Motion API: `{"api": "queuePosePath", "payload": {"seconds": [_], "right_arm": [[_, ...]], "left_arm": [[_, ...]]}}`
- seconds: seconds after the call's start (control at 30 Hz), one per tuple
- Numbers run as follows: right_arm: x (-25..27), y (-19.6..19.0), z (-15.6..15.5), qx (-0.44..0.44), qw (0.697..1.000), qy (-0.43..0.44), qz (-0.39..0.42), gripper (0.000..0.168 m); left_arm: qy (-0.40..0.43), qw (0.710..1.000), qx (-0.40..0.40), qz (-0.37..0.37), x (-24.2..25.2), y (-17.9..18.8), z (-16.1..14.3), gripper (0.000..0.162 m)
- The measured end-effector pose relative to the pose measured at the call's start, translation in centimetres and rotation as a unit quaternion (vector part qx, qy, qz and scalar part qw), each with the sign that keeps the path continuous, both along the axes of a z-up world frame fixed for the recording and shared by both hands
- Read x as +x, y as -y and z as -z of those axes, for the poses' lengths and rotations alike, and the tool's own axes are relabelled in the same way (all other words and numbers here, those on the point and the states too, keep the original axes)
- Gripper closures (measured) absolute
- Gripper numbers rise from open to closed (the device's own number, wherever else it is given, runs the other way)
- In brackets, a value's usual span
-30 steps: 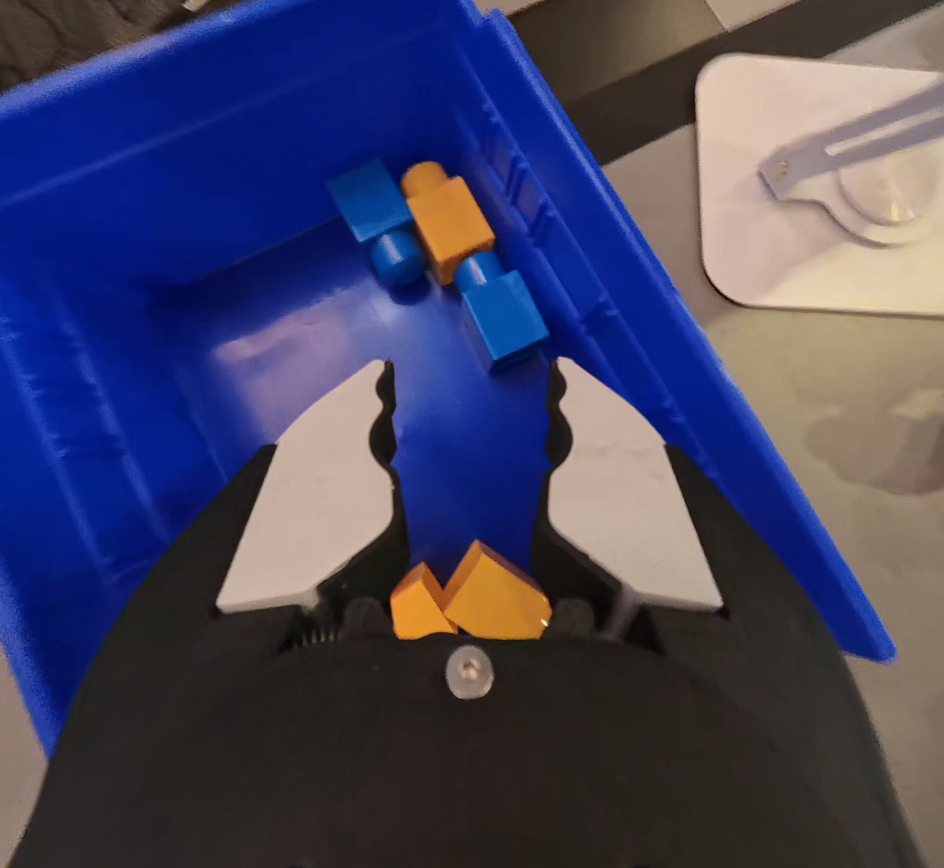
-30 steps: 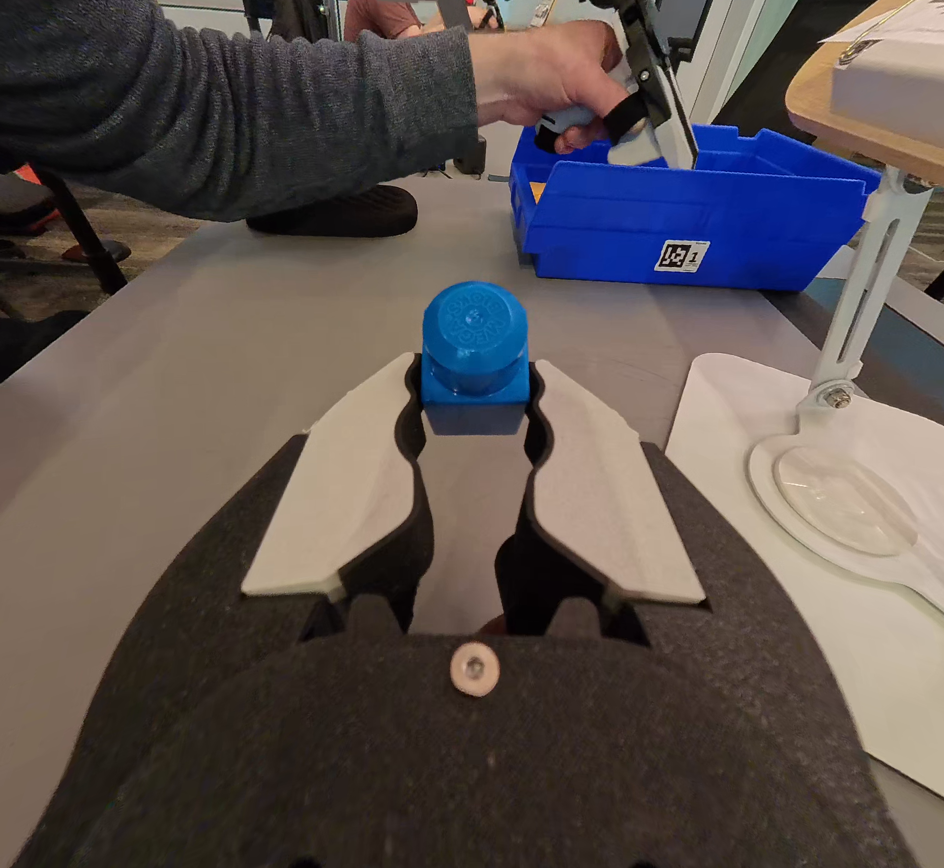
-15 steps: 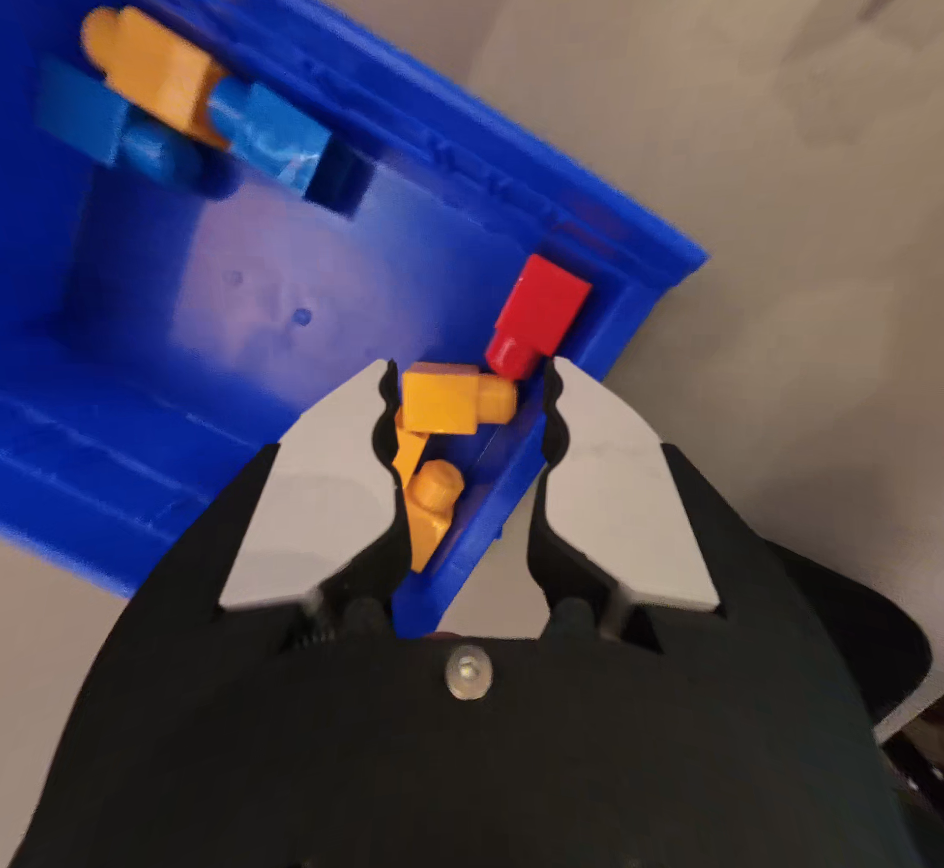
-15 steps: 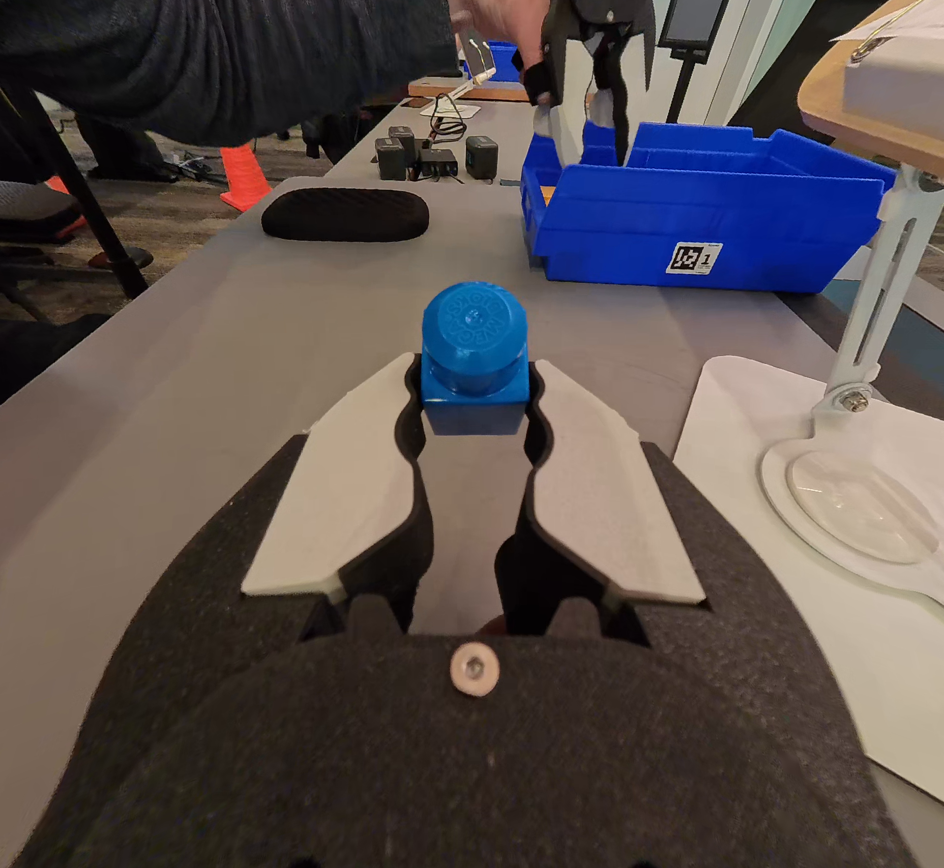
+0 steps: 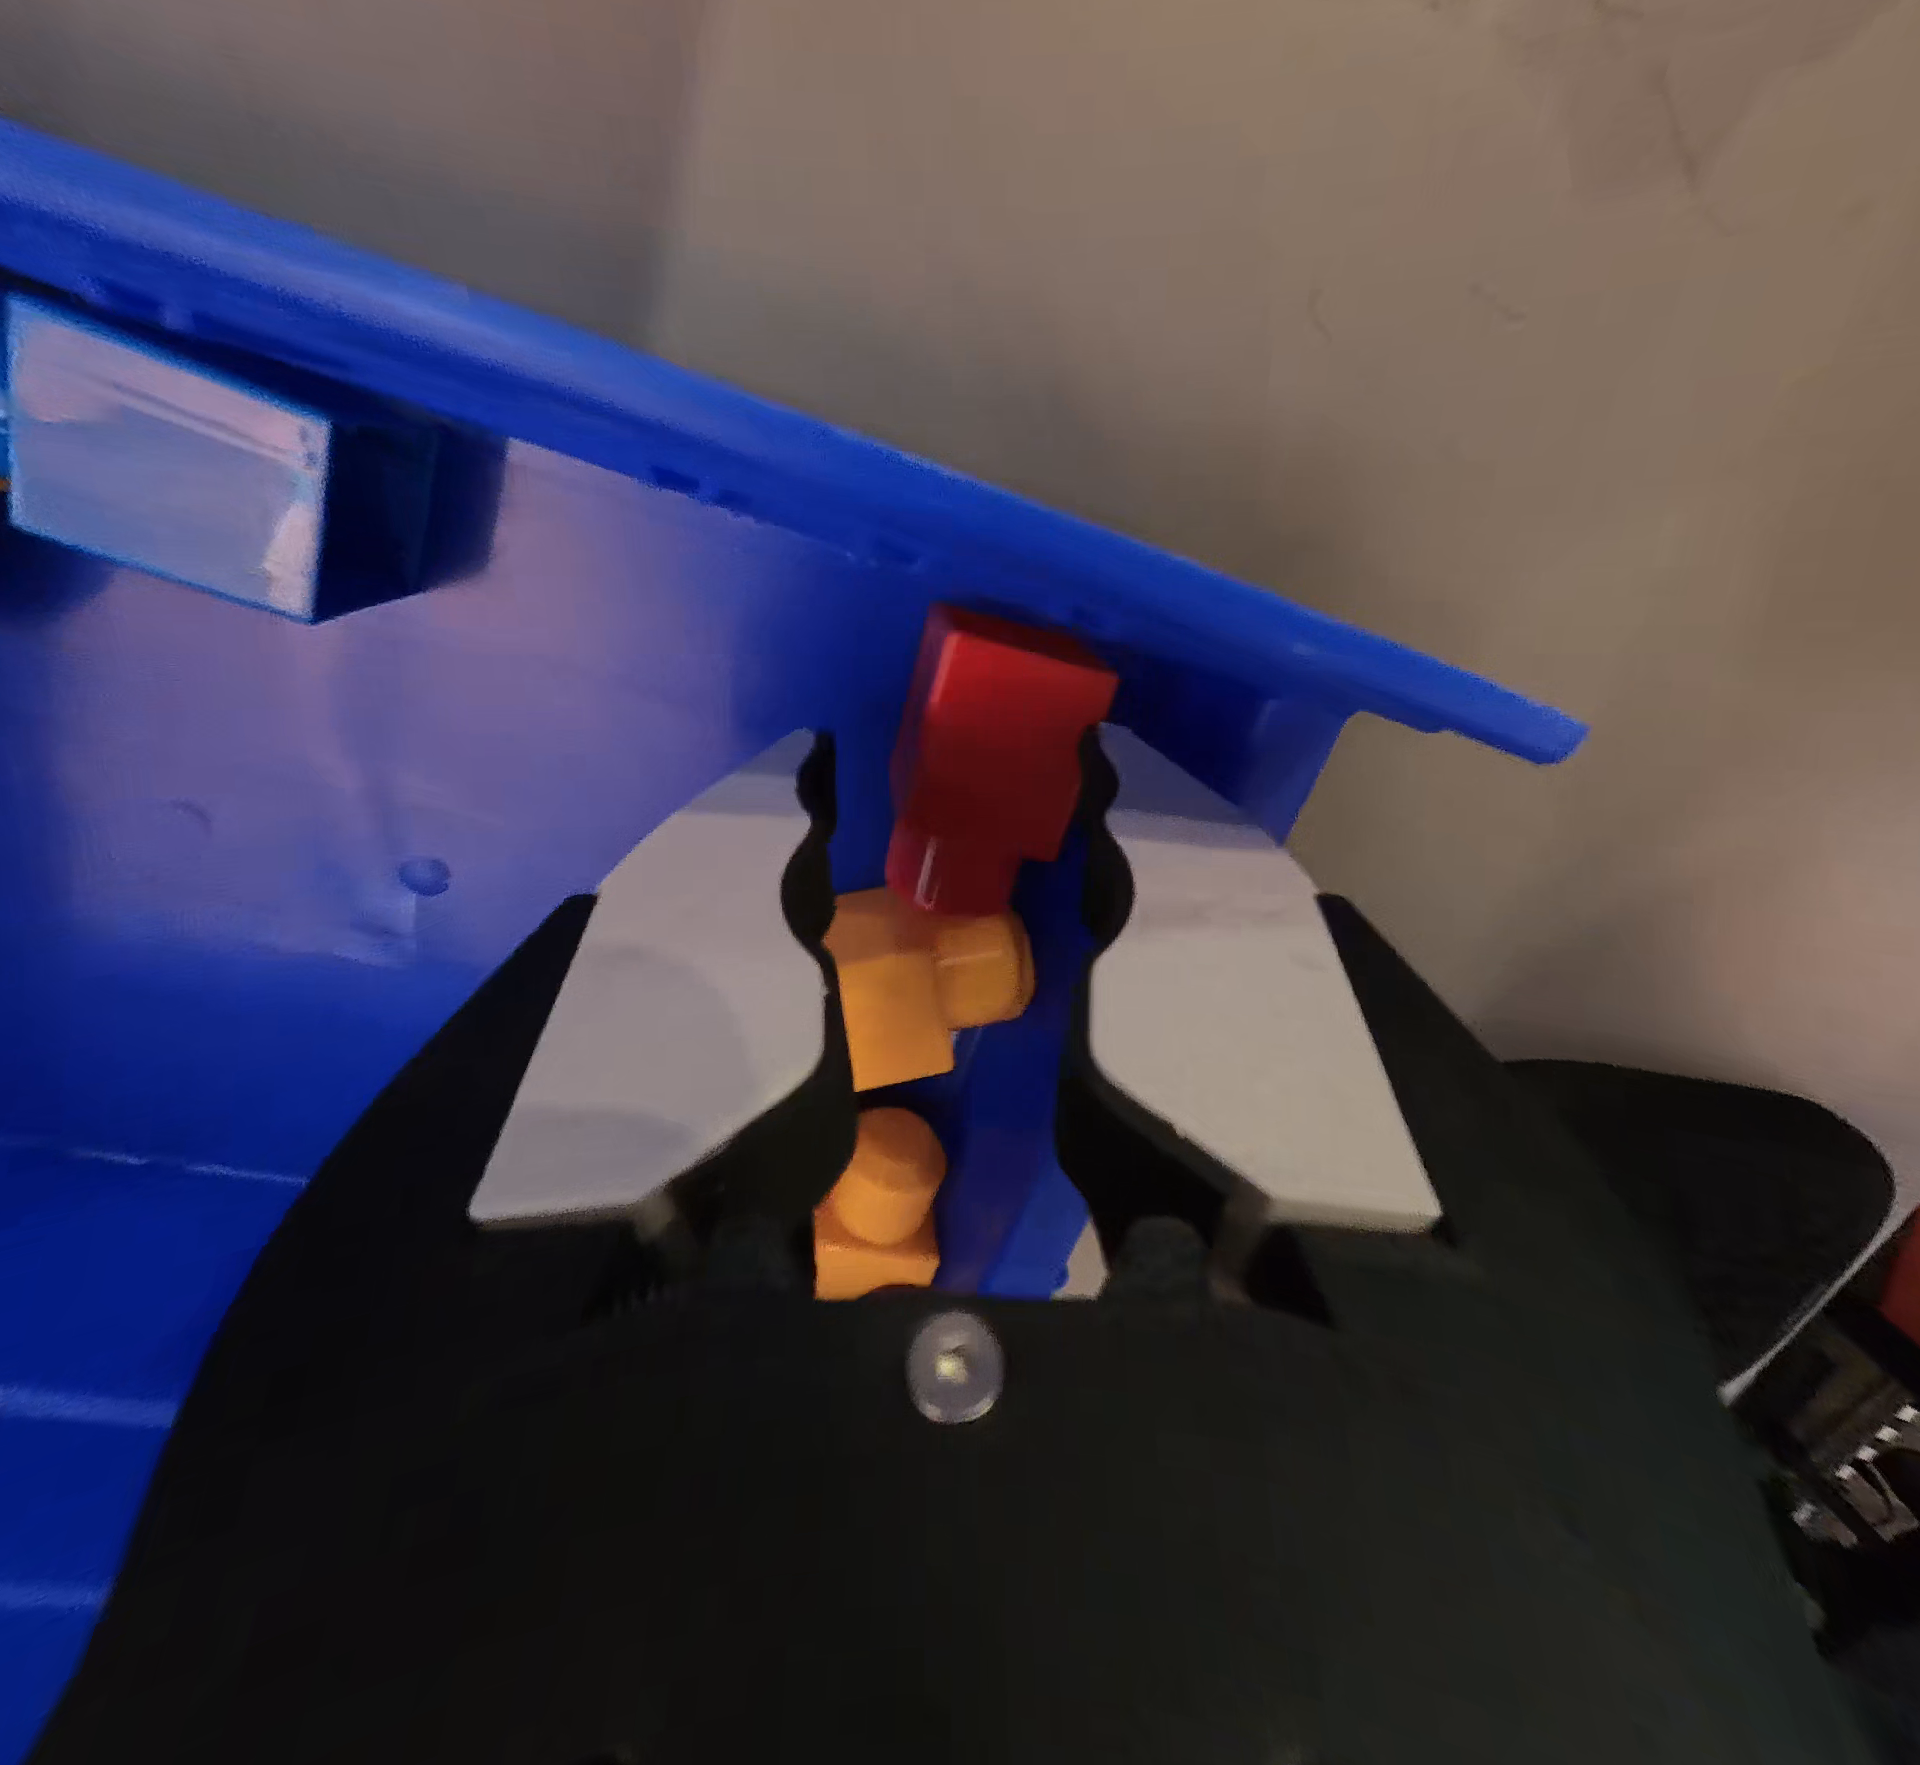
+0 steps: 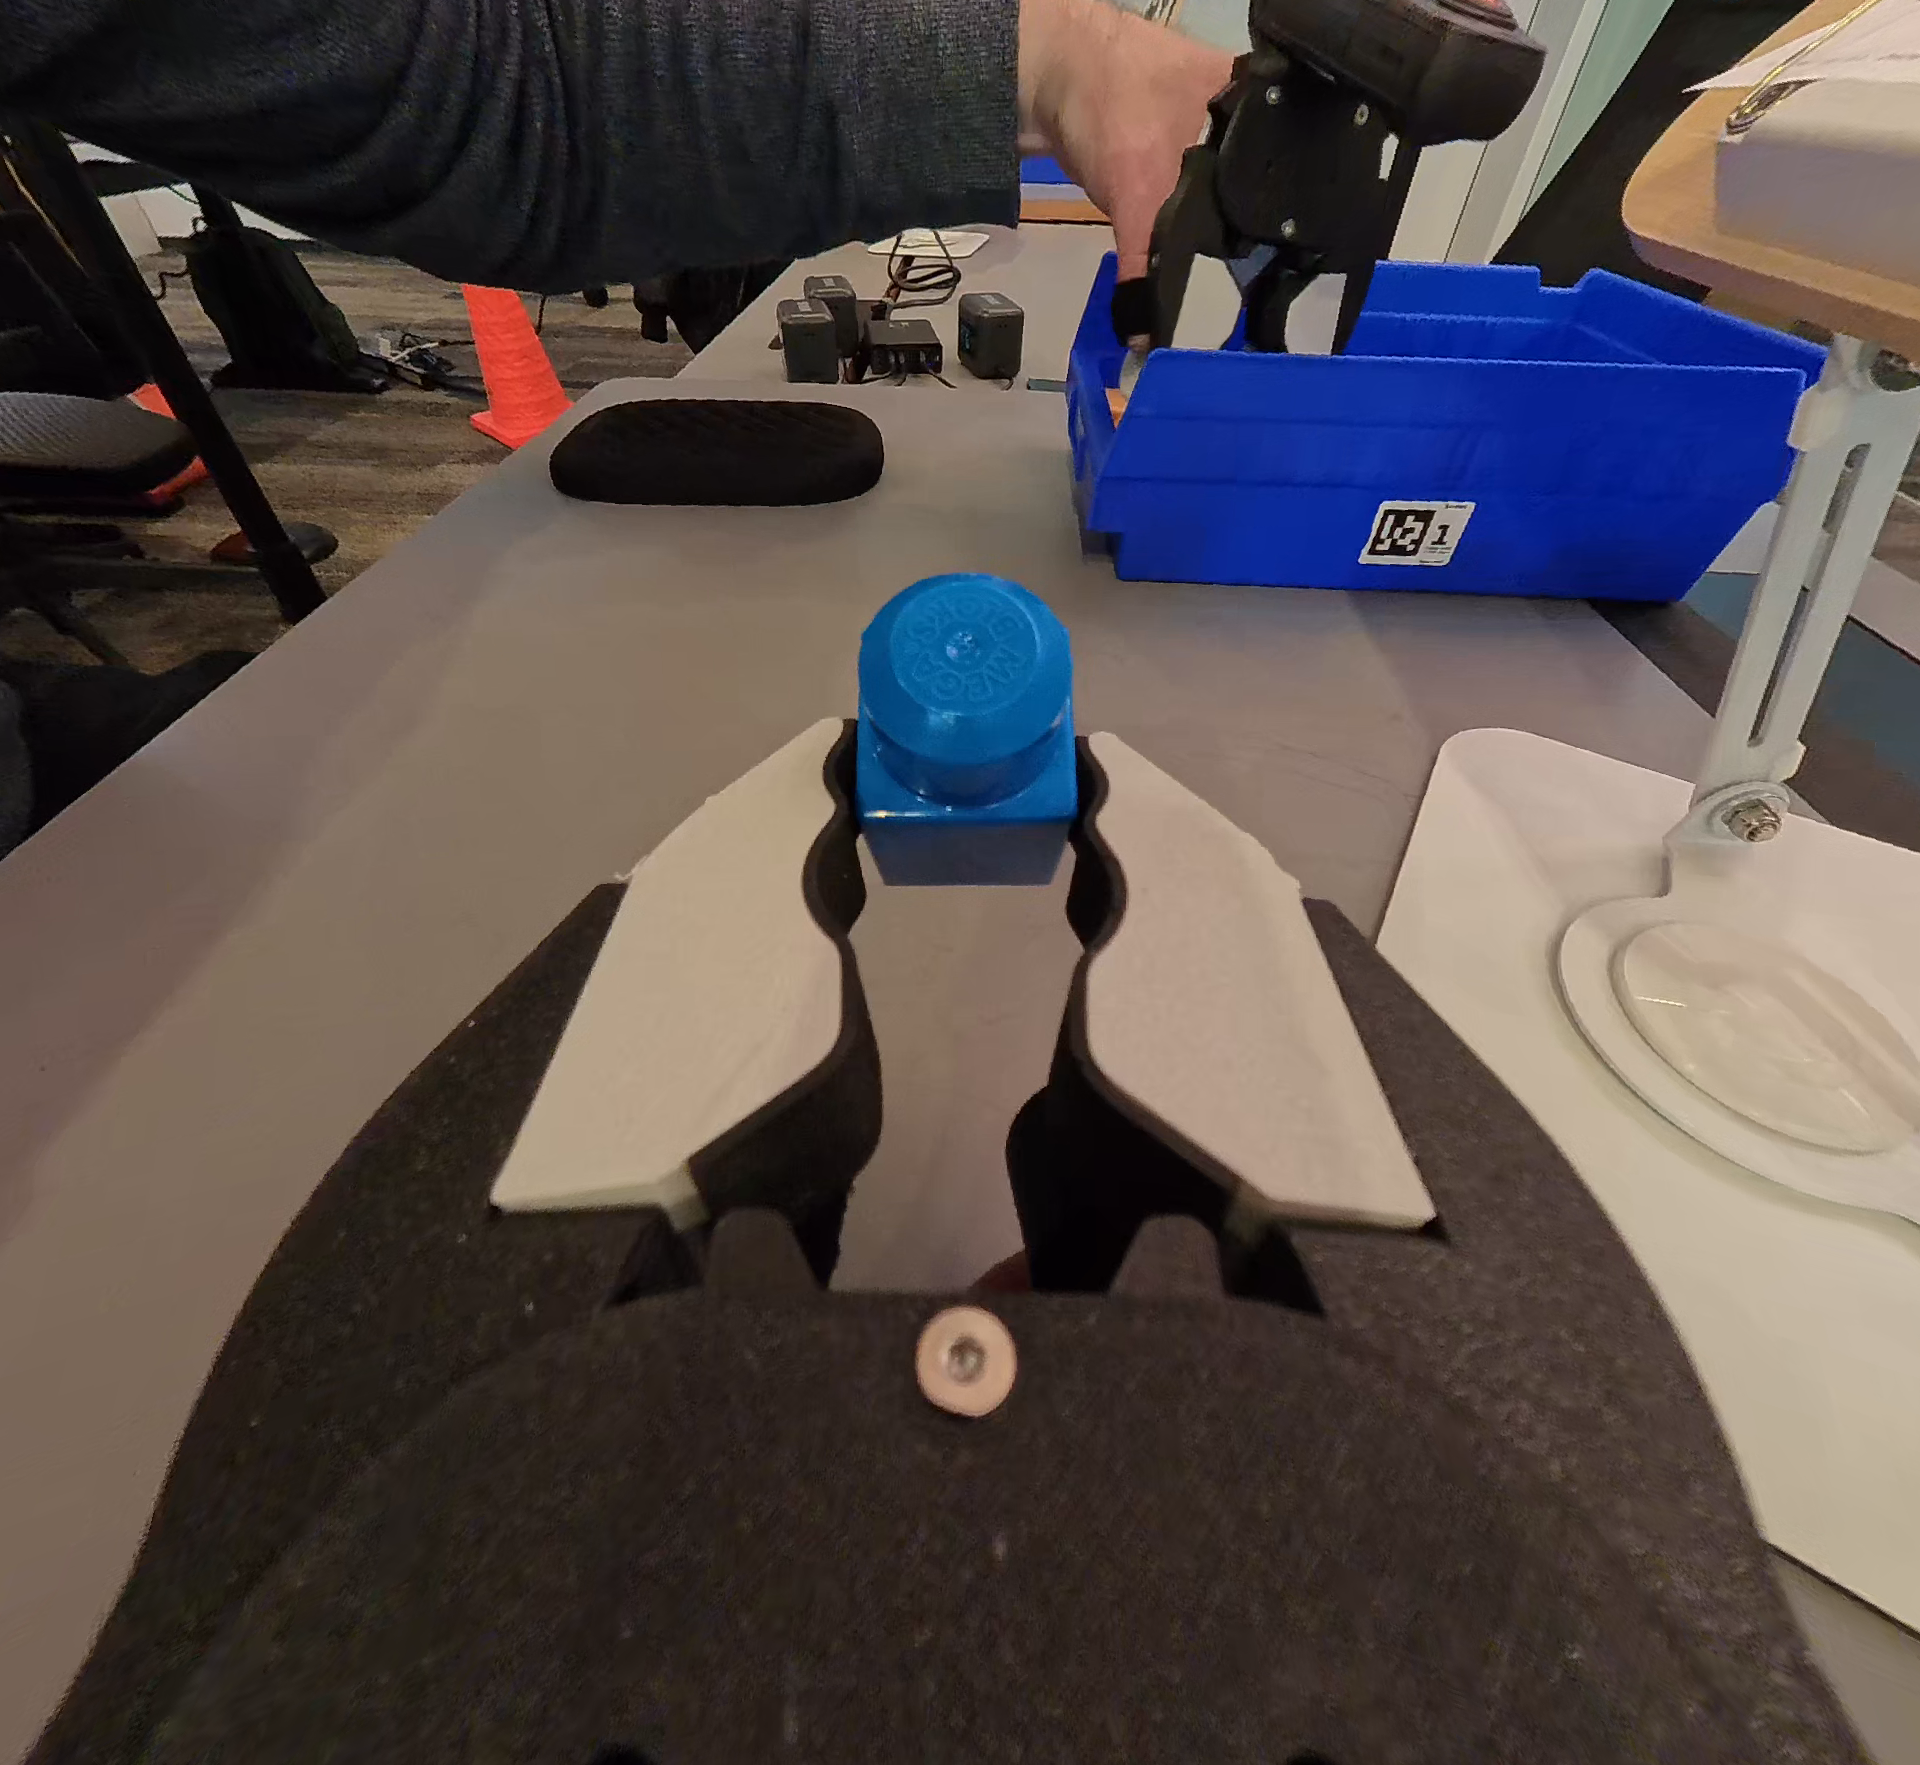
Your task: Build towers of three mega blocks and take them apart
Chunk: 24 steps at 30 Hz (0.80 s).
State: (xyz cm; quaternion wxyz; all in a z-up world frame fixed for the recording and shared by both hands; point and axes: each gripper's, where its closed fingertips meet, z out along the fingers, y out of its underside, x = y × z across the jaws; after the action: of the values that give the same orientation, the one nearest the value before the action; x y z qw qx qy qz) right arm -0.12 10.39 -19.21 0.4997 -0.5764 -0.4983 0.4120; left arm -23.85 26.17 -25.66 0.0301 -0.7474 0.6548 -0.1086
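Observation:
My right gripper (image 6: 961, 780) is shut on a blue mega block (image 6: 961, 718) and holds it stud-up just above the grey table (image 6: 416, 780). My left gripper (image 5: 951, 780) is open, low inside the blue bin (image 5: 935, 489) at one corner. A red block (image 5: 987, 759) lies between its fingertips, close to the right finger. Two orange blocks (image 5: 914, 998) (image 5: 878, 1216) lie further back between the fingers. Another blue block (image 5: 166, 458) lies at the bin's far left. The right wrist view shows the left gripper (image 6: 1278, 281) reaching down into the bin (image 6: 1455, 448).
A black oval pad (image 6: 717, 453) lies on the table left of the bin. A white base plate with an upright stand (image 6: 1662, 988) sits at the right. Small black devices with cables (image 6: 894, 333) lie behind. The person's sleeved arm (image 6: 520, 74) spans the upper left. Spacing between my two grippers at the tips: around 30 cm.
My left gripper has swung from the bin's middle to its corner and dropped lower, so the red block now lies between its fingertips. My right gripper has kept still with the blue block.

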Motion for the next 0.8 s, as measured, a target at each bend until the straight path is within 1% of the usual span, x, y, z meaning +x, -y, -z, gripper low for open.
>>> {"api": "queuePosePath", "payload": {"seconds": [0.03,0.07,0.1,0.13,0.23,0.27,0.33,0.4,0.47,0.5,0.57,0.63,0.7,0.73,0.8], "right_arm": [[0.0,0.0,0.0,0.0,1.0,0.0,-0.001,0.132],[0.0,0.0,0.0,0.0,1.0,0.0,-0.001,0.132],[0.0,0.0,0.0,0.0,1.0,0.0,-0.001,0.132],[0.0,0.0,0.0,0.0,1.0,-0.001,-0.001,0.132],[0.0,0.0,-0.1,0.001,1.0,-0.002,0.0,0.132],[0.0,0.1,-0.1,0.001,1.0,-0.002,-0.001,0.132],[0.0,0.1,0.0,0.0,1.0,-0.001,-0.002,0.132],[0.0,0.1,0.0,0.0,1.0,-0.002,-0.002,0.132],[0.0,0.1,0.0,0.0,1.0,-0.002,-0.002,0.132],[0.0,0.1,0.0,0.001,1.0,-0.001,-0.002,0.132],[0.0,0.1,0.0,0.002,1.0,0.0,-0.002,0.132],[0.0,0.1,0.0,0.003,1.0,0.0,-0.002,0.132],[0.0,0.1,0.0,0.003,1.0,0.0,-0.002,0.132],[0.0,0.1,0.0,0.003,1.0,0.0,-0.002,0.132],[0.0,0.1,-0.1,0.003,1.0,-0.001,-0.002,0.132]], "left_arm": [[-0.002,1.0,0.014,0.001,-0.1,-0.4,-0.1,0.128],[-0.009,0.999,0.031,-0.005,-0.4,-1.2,-0.2,0.133],[-0.014,0.999,0.04,-0.015,-0.7,-1.7,-0.2,0.133],[-0.016,0.999,0.047,-0.021,-1.0,-2.2,-0.3,0.13],[-0.001,0.998,0.049,-0.039,-1.5,-2.7,-1.1,0.111],[0.002,0.998,0.049,-0.045,-1.7,-2.6,-1.4,0.108],[-0.015,0.998,0.034,-0.059,-2.7,-2.1,-1.3,0.102],[-0.021,0.997,0.031,-0.06,-3.1,-1.7,-0.8,0.104],[-0.068,0.995,0.036,-0.063,-4.6,-1.6,0.3,0.105],[-0.078,0.994,0.035,-0.063,-4.8,-1.5,0.8,0.106],[-0.077,0.995,0.024,-0.061,-4.7,-1.1,1.6,0.107],[-0.078,0.994,0.043,-0.057,-4.6,-1.6,1.7,0.122],[-0.063,0.995,0.052,-0.063,-4.3,-2.1,1.2,0.144],[-0.054,0.995,0.046,-0.066,-4.2,-2.1,0.8,0.153],[-0.05,0.996,0.045,-0.066,-4.3,-2.1,0.1,0.159]]}}
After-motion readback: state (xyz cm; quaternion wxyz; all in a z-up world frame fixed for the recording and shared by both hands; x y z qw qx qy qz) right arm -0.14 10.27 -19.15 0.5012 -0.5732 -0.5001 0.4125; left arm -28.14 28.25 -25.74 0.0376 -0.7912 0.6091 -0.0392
